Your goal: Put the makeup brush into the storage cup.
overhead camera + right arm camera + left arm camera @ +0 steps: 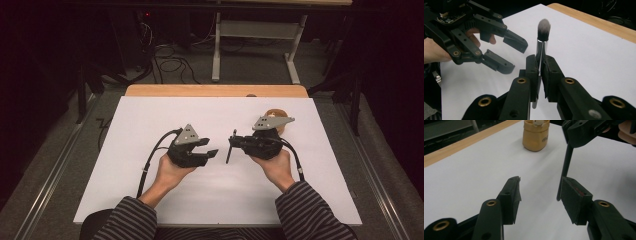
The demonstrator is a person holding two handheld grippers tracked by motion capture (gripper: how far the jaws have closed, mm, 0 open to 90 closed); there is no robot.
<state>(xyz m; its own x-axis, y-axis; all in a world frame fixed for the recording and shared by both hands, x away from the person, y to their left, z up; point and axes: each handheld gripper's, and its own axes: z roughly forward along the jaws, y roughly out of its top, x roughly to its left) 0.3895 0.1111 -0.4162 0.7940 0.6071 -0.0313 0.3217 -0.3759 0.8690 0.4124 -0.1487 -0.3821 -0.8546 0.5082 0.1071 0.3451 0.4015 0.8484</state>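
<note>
In the high view the right claw [235, 142] and its grey plate cover most of the tan pouch [274, 118], so only its top edge shows behind them. In the left gripper view the pouch [535, 137] is cut off by the top edge, and the print on its side is too small to read. In the right gripper view the brush [541, 45] has its handle hidden between the pads, and its bristle tip is blurred
</note>
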